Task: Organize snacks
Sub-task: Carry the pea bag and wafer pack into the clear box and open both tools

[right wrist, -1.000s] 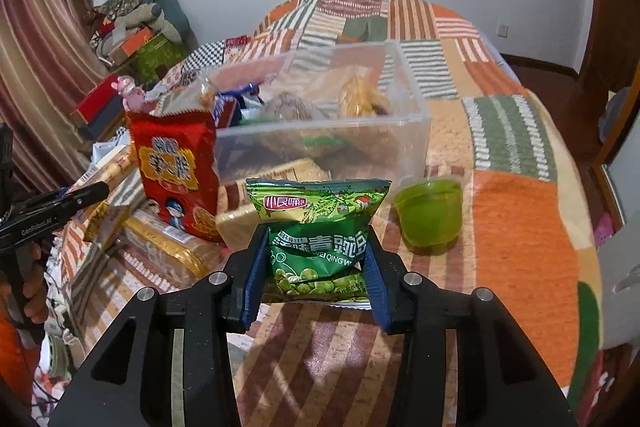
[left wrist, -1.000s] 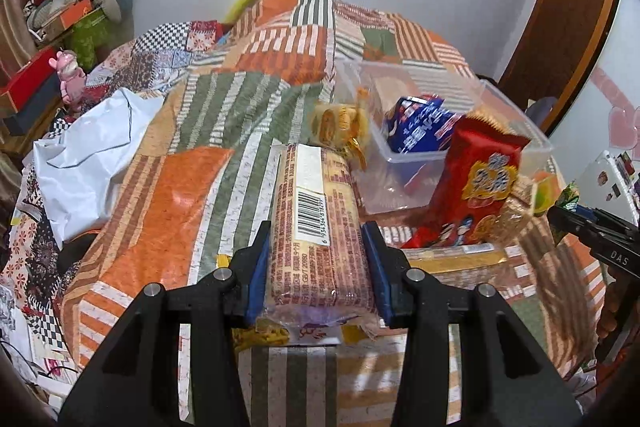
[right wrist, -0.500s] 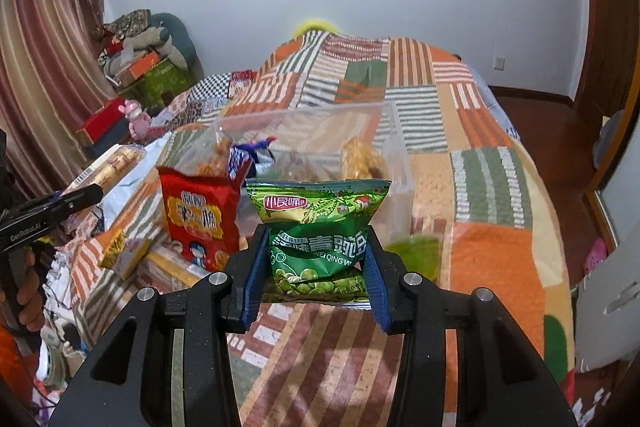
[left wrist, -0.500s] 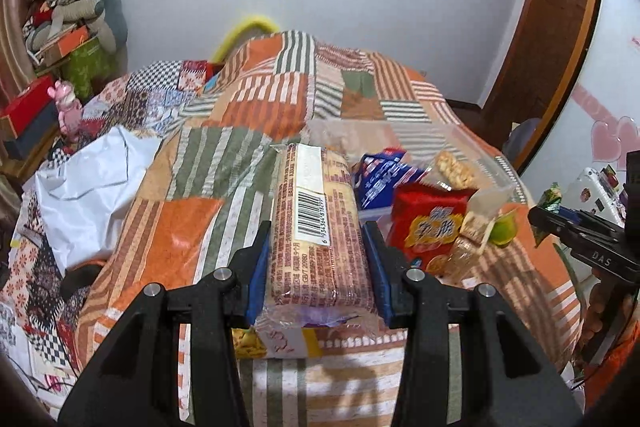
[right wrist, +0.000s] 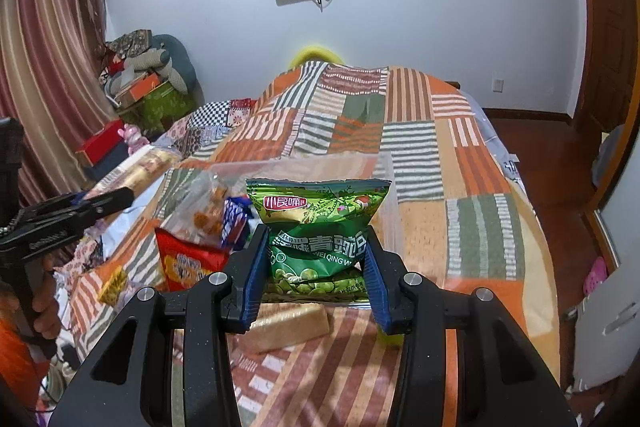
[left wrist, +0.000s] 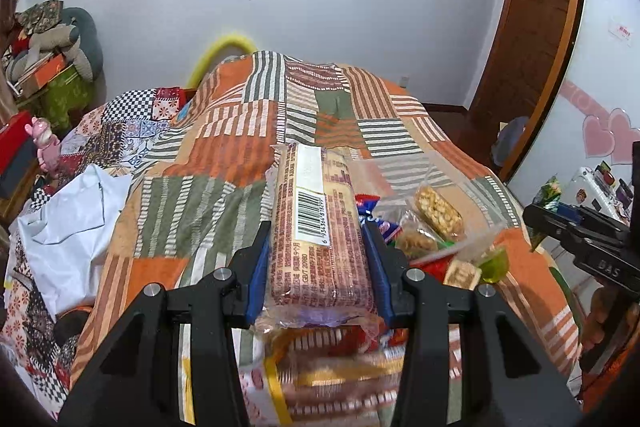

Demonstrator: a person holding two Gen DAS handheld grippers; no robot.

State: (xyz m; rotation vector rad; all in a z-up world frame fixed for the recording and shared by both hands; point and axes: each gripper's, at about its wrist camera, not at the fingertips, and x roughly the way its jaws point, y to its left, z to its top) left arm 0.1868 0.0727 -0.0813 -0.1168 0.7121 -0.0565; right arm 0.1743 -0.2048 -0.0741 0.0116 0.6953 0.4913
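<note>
My left gripper (left wrist: pixel 318 259) is shut on a long biscuit pack (left wrist: pixel 316 223) with a barcode label, held above the patchwork bed. My right gripper (right wrist: pixel 316 263) is shut on a green pea snack bag (right wrist: pixel 318 223), also lifted. A clear plastic bin (right wrist: pixel 384 187) lies beyond both, holding a blue packet (right wrist: pixel 234 223) and a bag of fried snacks (right wrist: pixel 204 207). A red snack bag (right wrist: pixel 186 263) leans against the bin. In the left wrist view the right gripper (left wrist: pixel 548 219) shows at the right edge with the green bag's corner (left wrist: pixel 551 191).
Loose packs lie on the patchwork quilt (left wrist: pixel 240 131) below the grippers: a tan biscuit bar (right wrist: pixel 288 323), a yellow-striped pack (left wrist: pixel 320 379), a green cup (left wrist: pixel 494 263). White cloth (left wrist: pixel 68 227) and piled boxes sit left. A wooden door (left wrist: pixel 532 27) stands right.
Both grippers have risen with their packs, and the bin and the loose snacks now sit lower and smaller in both views. More of the wall and its screens shows.
</note>
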